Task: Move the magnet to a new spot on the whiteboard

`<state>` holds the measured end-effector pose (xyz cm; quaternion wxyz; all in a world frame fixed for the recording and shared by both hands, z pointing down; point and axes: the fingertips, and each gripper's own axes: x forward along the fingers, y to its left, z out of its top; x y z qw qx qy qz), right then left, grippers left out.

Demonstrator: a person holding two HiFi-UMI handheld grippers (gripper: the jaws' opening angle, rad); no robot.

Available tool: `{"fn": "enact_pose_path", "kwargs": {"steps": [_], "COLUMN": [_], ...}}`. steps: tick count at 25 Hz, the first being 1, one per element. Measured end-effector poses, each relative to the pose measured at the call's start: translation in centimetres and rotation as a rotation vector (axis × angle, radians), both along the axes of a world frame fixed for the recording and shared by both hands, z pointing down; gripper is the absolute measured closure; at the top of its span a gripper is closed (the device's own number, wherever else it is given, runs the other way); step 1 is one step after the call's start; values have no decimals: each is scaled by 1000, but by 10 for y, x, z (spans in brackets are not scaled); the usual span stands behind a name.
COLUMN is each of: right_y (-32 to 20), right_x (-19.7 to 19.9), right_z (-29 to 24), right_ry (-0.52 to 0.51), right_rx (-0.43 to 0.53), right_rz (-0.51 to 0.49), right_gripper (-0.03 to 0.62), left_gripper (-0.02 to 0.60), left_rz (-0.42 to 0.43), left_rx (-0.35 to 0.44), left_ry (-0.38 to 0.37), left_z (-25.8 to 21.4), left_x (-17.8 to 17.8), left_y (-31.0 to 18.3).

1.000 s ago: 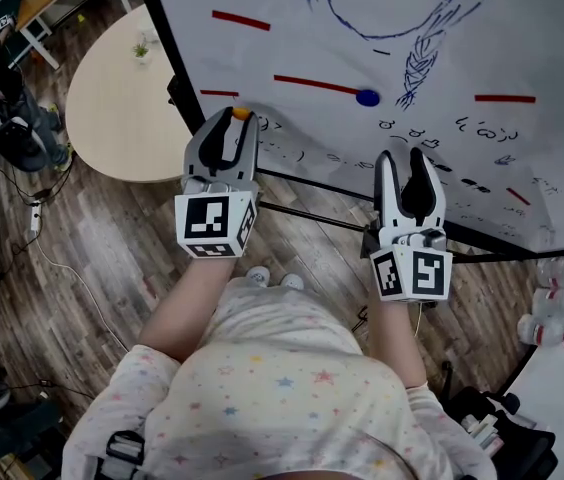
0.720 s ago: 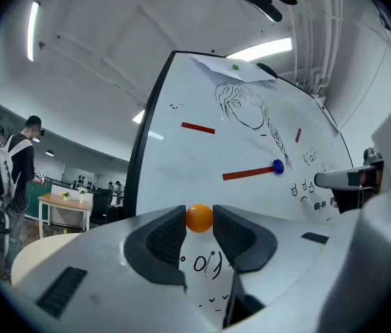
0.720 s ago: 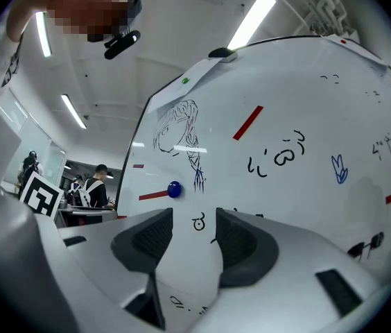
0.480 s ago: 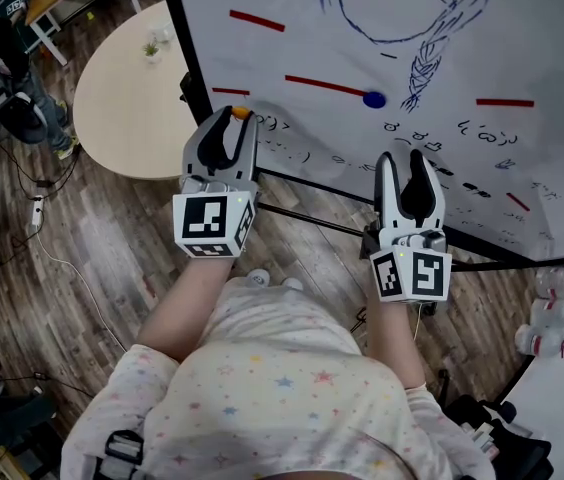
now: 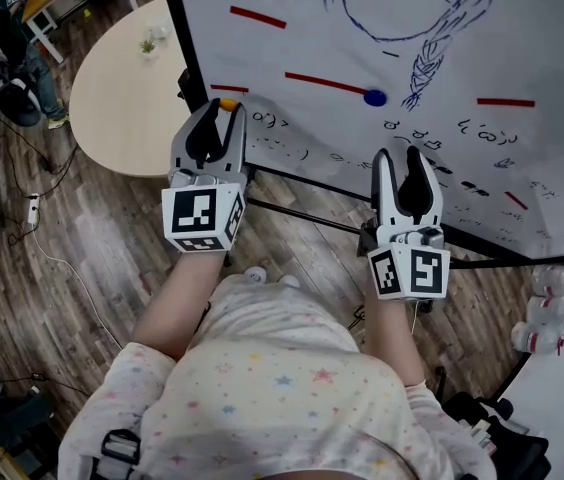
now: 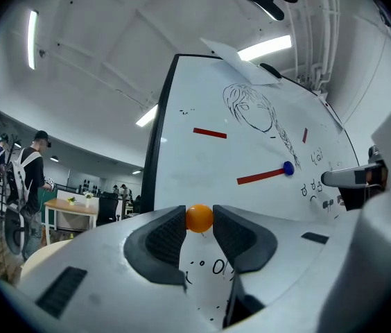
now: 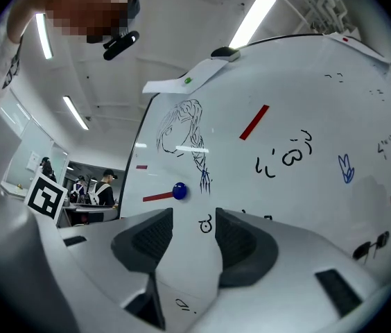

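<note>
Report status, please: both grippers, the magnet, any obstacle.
Left gripper shut on orange magnet, near the whiteboard left edge. Right gripper open, empty. Blue magnet sits further right on it; nothing blocking.

**A:** Light source?
**B:** Ceiling strip lights (image 7: 254,11); bright, cool, even. Tubes themselves clipped to pure white. Mild sheen on whiteboard (image 5: 542,38), no harsh glare.
**A:** Shadows?
**B:** Soft and faint; floor (image 5: 82,238) dimmer toward left edge of head view.
**A:** Optics?
**B:** Gripper views: heavy fisheye, bowed lines, black corners. Near bodies of left gripper (image 6: 199,218) and right gripper (image 7: 194,222) slightly soft; board sharp. Head view crisp throughout.
</note>
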<state>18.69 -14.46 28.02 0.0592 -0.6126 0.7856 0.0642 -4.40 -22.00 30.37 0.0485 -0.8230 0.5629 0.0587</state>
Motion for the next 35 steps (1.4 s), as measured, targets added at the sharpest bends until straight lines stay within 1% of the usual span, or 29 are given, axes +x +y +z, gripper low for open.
{"fn": "enact_pose_path", "kwargs": {"steps": [5,12,22,35], "right_y": [-3,-8,-16,-22], "right_x": [-3,-6,-5,-1], "right_z": [-1,-3,-1,2], "right_ry": [2,11,12,7], "right_rx": [1,4,-3,-10], "right_rz": [-6,-10,-19,-17], "right_gripper": [405,407,408,408], "left_gripper": [463,463,463,463], "left_rz": [-3,2,6,-1], "left_rx": [-4,-30,-38,-53], "left_ry": [0,-2,-7,7], "left_z": [0,6,10,16], "left_x": [-2,-1,3,3], "left_y": [-8,-19,-27,-34]}}
